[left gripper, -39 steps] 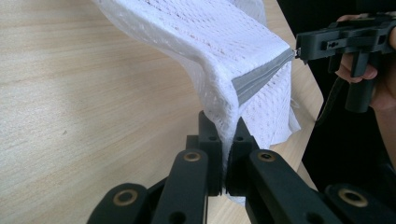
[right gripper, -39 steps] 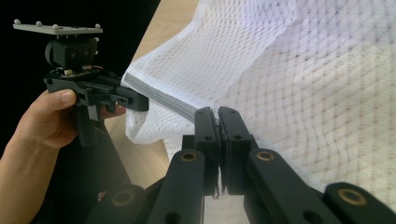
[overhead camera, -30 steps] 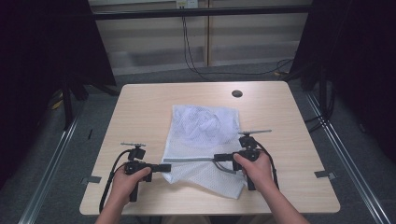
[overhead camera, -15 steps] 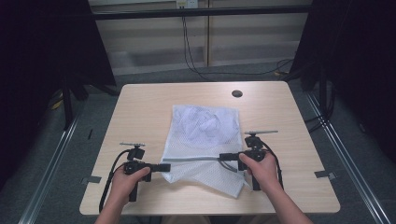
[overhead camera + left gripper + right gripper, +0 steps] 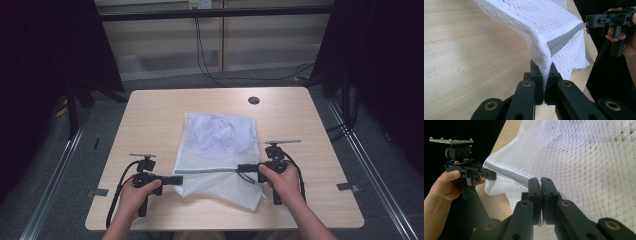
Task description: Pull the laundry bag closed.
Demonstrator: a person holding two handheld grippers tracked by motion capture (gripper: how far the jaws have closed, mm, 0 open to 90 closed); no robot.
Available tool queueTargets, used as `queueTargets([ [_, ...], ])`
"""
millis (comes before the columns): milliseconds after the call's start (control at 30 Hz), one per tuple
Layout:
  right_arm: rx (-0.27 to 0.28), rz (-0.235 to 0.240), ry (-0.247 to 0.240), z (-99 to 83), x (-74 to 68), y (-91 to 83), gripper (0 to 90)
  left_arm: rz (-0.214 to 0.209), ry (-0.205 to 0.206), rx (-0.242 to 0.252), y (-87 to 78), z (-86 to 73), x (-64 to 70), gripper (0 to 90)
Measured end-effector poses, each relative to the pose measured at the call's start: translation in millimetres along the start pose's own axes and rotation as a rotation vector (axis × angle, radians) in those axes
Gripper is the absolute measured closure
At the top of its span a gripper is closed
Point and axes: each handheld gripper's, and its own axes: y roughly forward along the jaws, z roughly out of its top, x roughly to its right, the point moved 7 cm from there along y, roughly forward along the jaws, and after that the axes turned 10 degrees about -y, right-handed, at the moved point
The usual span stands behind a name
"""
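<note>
While both my jaws stay clamped on the mesh bag [image 5: 217,150], its grey band [image 5: 207,170] runs taut between left gripper [image 5: 176,180] and right gripper [image 5: 241,168].

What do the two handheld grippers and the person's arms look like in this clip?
Both the left gripper and the right gripper are black, with pistol-style handles, jointed tongs bearing brass-coloured pivot pins, a grey plate on top and a trailing black cable. The forearms are bare, with no sleeves or gloves.

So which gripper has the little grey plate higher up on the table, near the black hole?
The right gripper: it holds the mesh bag on the side where the black hole is, and sits farther up than the left gripper.
</note>
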Motion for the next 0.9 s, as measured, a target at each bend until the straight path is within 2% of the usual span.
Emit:
queueTargets([
  [300,0.005,-0.012,-0.008,0.1,2.2,-2.4,87.7,-0.003,-0.011,0.001,0.1,0.6,0.5,88.3],
  [800,0.011,-0.016,-0.002,-2.2,5.6,-8.3,87.7,0.002,0.001,0.002,0.6,0.6,0.6,88.3],
  [900,0.013,-0.015,-0.001,-2.4,6.9,-9.7,87.7,0.001,-0.010,0.004,0.0,0.1,0.8,88.3],
])
